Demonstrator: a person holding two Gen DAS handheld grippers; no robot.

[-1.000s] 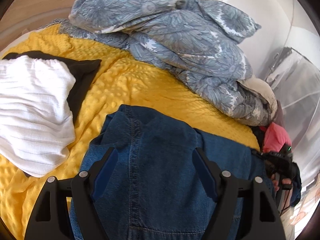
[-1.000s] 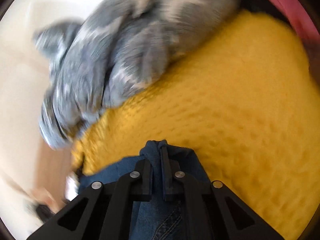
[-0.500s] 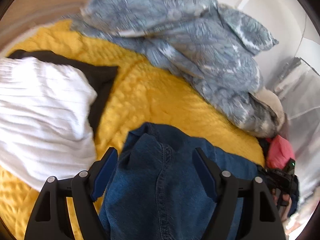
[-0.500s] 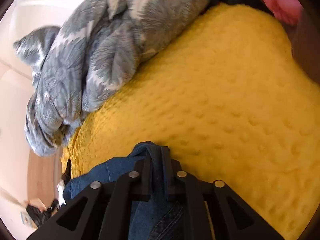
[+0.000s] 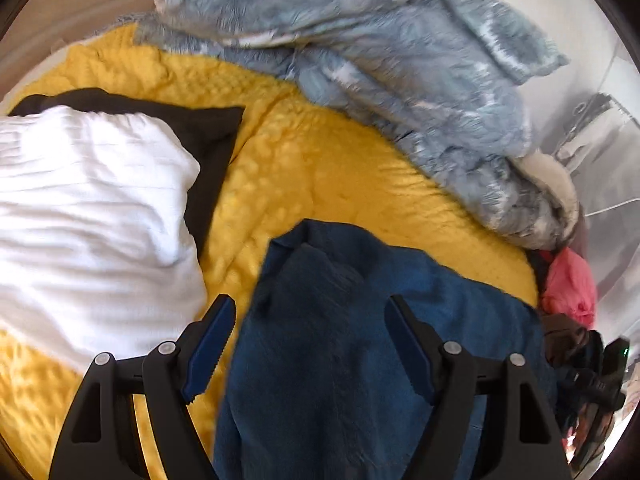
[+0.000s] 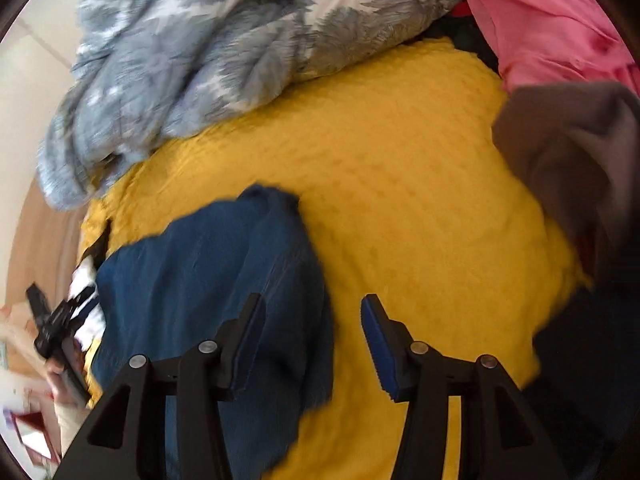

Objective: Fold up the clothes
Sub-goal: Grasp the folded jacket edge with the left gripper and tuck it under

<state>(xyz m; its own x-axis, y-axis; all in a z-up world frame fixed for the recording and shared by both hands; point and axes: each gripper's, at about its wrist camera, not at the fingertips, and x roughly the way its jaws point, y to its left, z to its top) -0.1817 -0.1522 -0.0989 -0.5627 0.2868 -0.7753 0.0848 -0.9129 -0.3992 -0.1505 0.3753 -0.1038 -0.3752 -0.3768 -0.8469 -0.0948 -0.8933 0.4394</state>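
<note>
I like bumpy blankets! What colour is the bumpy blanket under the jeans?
Yellow. The bumpy blanket shows best in the right wrist view.

The denim jeans (image 5: 352, 344) are heavy, matt blue cloth with a coarse weave, lying on a yellow blanket (image 5: 320, 168) of soft, bumpy plush. The white garment (image 5: 88, 208) is ribbed and matt, and the grey-blue floral quilt (image 5: 392, 68) looks smooth, puffy cotton.
</note>
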